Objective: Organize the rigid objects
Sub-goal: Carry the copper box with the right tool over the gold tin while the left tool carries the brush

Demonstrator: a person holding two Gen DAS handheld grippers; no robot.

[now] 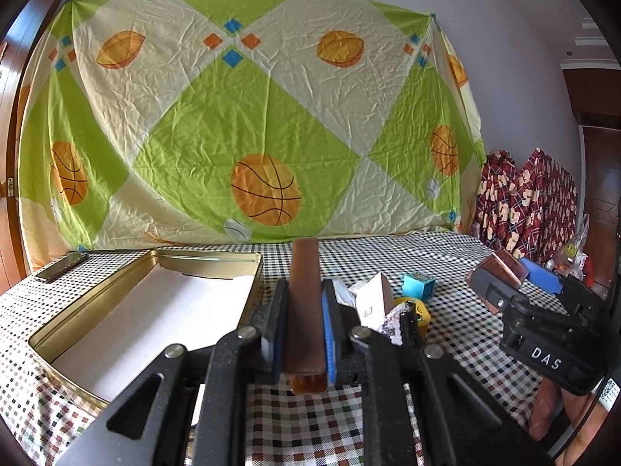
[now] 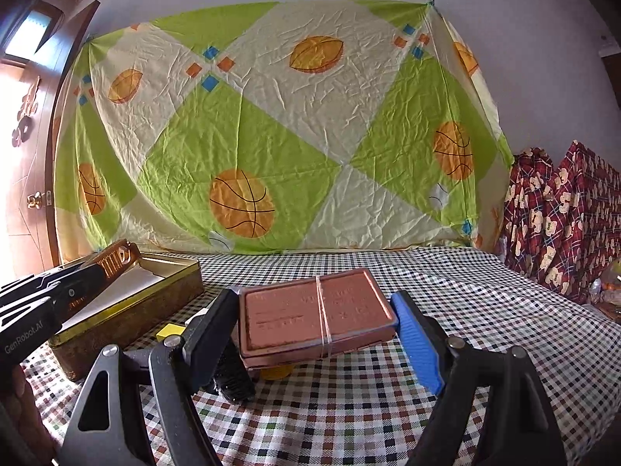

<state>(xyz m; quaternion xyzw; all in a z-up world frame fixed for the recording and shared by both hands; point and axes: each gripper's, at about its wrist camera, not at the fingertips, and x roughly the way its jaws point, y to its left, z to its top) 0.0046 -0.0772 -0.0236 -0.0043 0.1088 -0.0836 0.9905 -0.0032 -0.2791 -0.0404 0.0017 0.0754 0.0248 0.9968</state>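
Left gripper [image 1: 304, 310]: jaws clenched on a narrow brown bar [image 1: 305, 291], held on edge and pointing forward. In the right wrist view its held end shows amber and ribbed, poised over the near corner of the tin [image 1: 155, 310]; a comb is guessed, not certain. The hold over the rim is judged a carry toward the tin, the likely place for sorted items.

Right gripper [image 2: 316, 318]: jaws grasping a flat brown case [image 2: 316, 306] across its width, held level above the tabletop [image 2: 388, 407] and bound by a rubber band [image 2: 324, 314] (presumably to keep it shut). Embossed lettering on its lid is too faint to be read.

Tin: open, gold-rimmed, lined with white, on the left of the tabletop; nothing is seen inside, though its near part is cut off by the left gripper.

Loose items, between tin and right gripper: a blue cube [image 1: 418, 285], a yellow block [image 1: 419, 312], a white carton [image 1: 374, 299]; all are partly hidden behind the left jaws. Something dark and bristly [image 2: 233, 376] and something yellow lie under the case, unidentified.

Phone [image 1: 62, 266]: at the far left edge, apart from the rest.
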